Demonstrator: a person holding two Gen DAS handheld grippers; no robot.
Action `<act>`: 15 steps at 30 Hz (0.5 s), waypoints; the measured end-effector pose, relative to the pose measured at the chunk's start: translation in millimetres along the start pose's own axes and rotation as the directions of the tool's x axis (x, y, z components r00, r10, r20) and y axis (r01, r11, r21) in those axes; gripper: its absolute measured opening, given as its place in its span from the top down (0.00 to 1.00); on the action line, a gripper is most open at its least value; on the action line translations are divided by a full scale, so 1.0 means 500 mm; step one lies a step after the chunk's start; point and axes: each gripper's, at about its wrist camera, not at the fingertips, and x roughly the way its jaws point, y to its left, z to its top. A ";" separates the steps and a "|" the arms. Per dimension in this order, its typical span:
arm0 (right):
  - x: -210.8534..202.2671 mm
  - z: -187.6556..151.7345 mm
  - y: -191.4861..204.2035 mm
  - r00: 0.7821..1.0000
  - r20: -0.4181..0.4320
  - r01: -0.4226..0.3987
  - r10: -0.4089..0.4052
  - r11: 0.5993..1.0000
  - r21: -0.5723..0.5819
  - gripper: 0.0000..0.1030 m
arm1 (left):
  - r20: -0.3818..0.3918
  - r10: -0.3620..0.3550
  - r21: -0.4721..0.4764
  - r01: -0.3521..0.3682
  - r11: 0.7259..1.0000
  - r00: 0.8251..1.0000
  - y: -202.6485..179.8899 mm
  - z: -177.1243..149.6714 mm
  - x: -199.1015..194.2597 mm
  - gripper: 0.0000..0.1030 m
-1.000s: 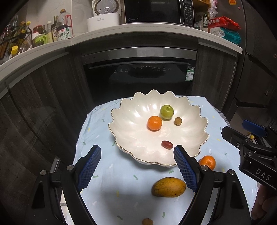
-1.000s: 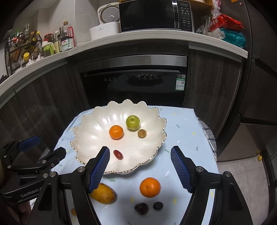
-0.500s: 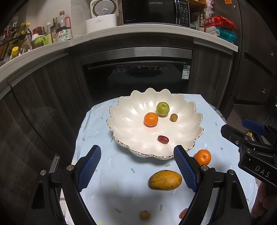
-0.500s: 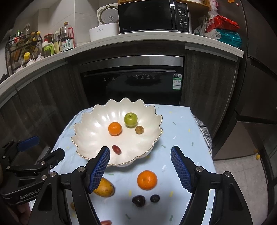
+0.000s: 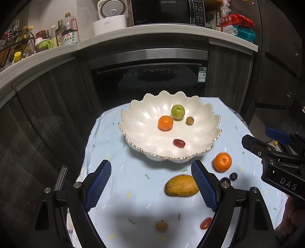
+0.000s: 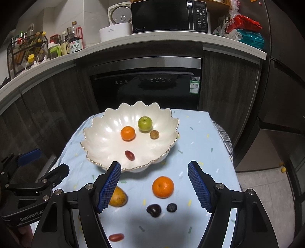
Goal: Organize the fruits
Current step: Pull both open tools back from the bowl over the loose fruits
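A white scalloped bowl (image 5: 137, 118) (image 6: 103, 137) on the light blue cloth holds an orange (image 5: 165, 123), a green apple (image 5: 177, 112), a small brown fruit (image 5: 189, 120) and a red grape (image 5: 179, 143). On the cloth in front of it lie a mango (image 5: 180, 185) (image 6: 118, 197), a second orange (image 5: 222, 162) (image 6: 163, 187), two dark berries (image 6: 153, 210) (image 6: 171, 207), a red grape (image 6: 116, 237) and a brown fruit (image 5: 161, 225). My left gripper (image 5: 150, 186) is open and empty above the cloth, left of the mango. My right gripper (image 6: 154, 188) is open and empty, the loose orange seen between its fingers.
The small table (image 6: 205, 152) stands in front of a dark built-in oven (image 6: 146, 85). The counter above carries a microwave (image 6: 167, 16), a rice cooker (image 6: 118, 24), bottles (image 6: 74, 43) and snack bags (image 6: 246, 30). Dark cabinets flank both sides; the table edge drops off at right.
Both grippers have drawn back from the bowl, so it sits higher and smaller in both views. More loose fruit has come into sight at the near edge of the cloth. Jaws unchanged.
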 end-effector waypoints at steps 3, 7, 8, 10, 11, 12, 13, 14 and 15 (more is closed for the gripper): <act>0.000 -0.010 0.003 1.000 -0.008 0.001 -0.001 1.000 -0.004 0.29 | -0.009 0.001 0.000 -0.001 1.000 1.000 0.001 -0.010 0.001 0.16; -0.001 -0.023 0.008 1.000 -0.023 -0.006 0.006 1.000 -0.002 0.29 | -0.014 0.004 0.002 -0.004 1.000 1.000 0.003 -0.026 -0.003 0.16; -0.001 -0.029 0.010 1.000 -0.027 -0.007 0.007 1.000 -0.005 0.29 | -0.015 0.005 0.003 -0.005 1.000 1.000 0.003 -0.029 -0.004 0.16; -0.002 -0.036 0.010 0.999 -0.032 -0.006 0.006 1.000 -0.009 0.29 | -0.018 0.006 0.004 -0.005 1.000 1.000 0.003 -0.036 -0.004 0.16; -0.002 -0.039 0.011 0.999 -0.034 -0.006 0.005 1.000 -0.011 0.29 | -0.021 0.005 0.005 -0.005 1.000 1.000 0.003 -0.040 -0.005 0.17; -0.002 -0.042 0.012 0.999 -0.036 -0.005 0.005 1.000 -0.013 0.29 | -0.022 0.005 0.007 -0.005 1.000 1.000 0.004 -0.044 -0.005 0.17; -0.002 -0.045 0.013 0.999 -0.038 -0.004 0.004 1.000 -0.016 0.29 | -0.024 0.005 0.011 -0.004 1.000 1.000 0.004 -0.050 -0.006 0.17; -0.003 -0.051 0.013 0.999 -0.042 -0.004 0.003 1.000 -0.019 0.29 | -0.025 0.004 0.015 -0.004 1.000 1.000 0.003 -0.055 -0.007 0.17; -0.003 -0.055 0.014 0.999 -0.045 -0.003 0.002 1.000 -0.020 0.29 | -0.027 0.003 0.018 -0.002 1.000 1.000 0.003 -0.060 -0.007 0.17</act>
